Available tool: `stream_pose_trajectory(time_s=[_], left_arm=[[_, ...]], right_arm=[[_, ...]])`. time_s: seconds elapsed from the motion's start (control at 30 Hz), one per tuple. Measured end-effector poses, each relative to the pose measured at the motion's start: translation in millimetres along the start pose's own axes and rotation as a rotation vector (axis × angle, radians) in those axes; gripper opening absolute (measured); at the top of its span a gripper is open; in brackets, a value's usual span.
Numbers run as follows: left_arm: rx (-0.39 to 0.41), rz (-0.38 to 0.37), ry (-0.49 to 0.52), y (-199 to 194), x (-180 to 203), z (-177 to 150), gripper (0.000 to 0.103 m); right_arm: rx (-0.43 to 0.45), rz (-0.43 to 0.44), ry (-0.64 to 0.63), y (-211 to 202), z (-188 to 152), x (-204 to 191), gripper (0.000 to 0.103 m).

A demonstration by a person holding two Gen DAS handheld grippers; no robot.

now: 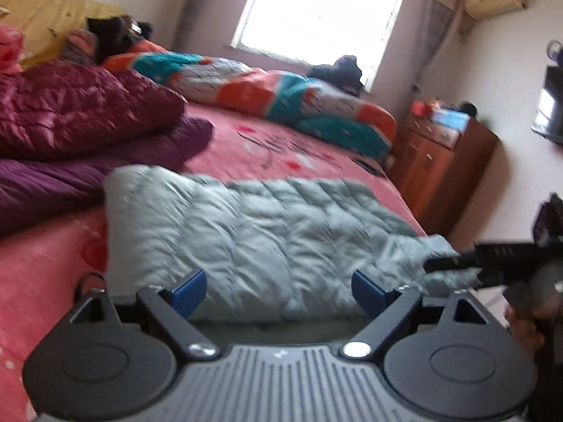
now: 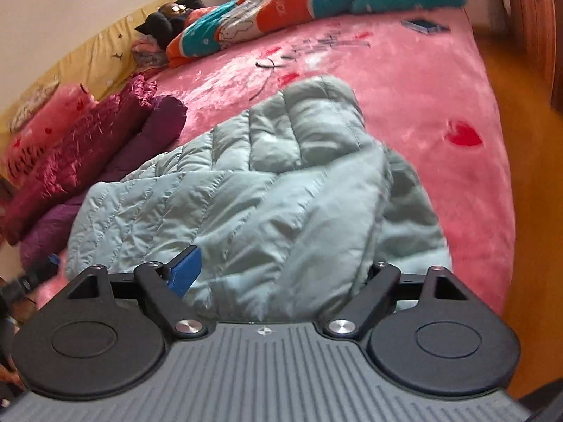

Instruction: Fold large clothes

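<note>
Fingers on my left gripper point(image 1: 278, 290) spread wide, blue pads clear of cloth, hovering at the near edge of the grey-green puffer jacket point(image 1: 253, 232). Right gripper point(image 2: 278, 274): left pad visible, right one buried under a bunched fold, spread wide; can't tell if anything's pinched. Jacket lies flat-ish on the pink plush bed point(image 2: 440, 81), laid out for folding I'd guess. Quilted, slick, puffy, springs back. Maroon and purple coats point(image 1: 70, 123) stacked aside.
</note>
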State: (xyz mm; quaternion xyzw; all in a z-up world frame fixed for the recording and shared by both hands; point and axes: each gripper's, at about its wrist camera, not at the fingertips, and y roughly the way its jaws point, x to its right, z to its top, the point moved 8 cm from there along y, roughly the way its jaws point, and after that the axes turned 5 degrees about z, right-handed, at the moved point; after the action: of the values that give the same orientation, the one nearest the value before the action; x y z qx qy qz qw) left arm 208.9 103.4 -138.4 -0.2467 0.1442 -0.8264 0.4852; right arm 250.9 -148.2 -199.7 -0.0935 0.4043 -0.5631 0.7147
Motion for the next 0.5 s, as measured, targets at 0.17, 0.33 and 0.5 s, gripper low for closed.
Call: stream_pose_trajectory(time_s=[0.17, 0.33, 0.5], left_arm=[[-0.057, -0.059, 0.033, 2.8, 9.1, -11.4, 0.089], [-0.110, -0.080, 0.099, 11.5, 25.9, -26.4, 0.089], [-0.124, -0.025, 0.082, 19.7, 18.5, -27.2, 0.090]], right_arm=[[0.025, 0.101, 0.209, 2.7, 4.7, 29.0, 0.100], [-0.008, 0.162, 0.257, 15.6, 8.7, 44.4, 0.052], [-0.021, 0.168, 0.239, 8.9, 11.2, 42.3, 0.021]])
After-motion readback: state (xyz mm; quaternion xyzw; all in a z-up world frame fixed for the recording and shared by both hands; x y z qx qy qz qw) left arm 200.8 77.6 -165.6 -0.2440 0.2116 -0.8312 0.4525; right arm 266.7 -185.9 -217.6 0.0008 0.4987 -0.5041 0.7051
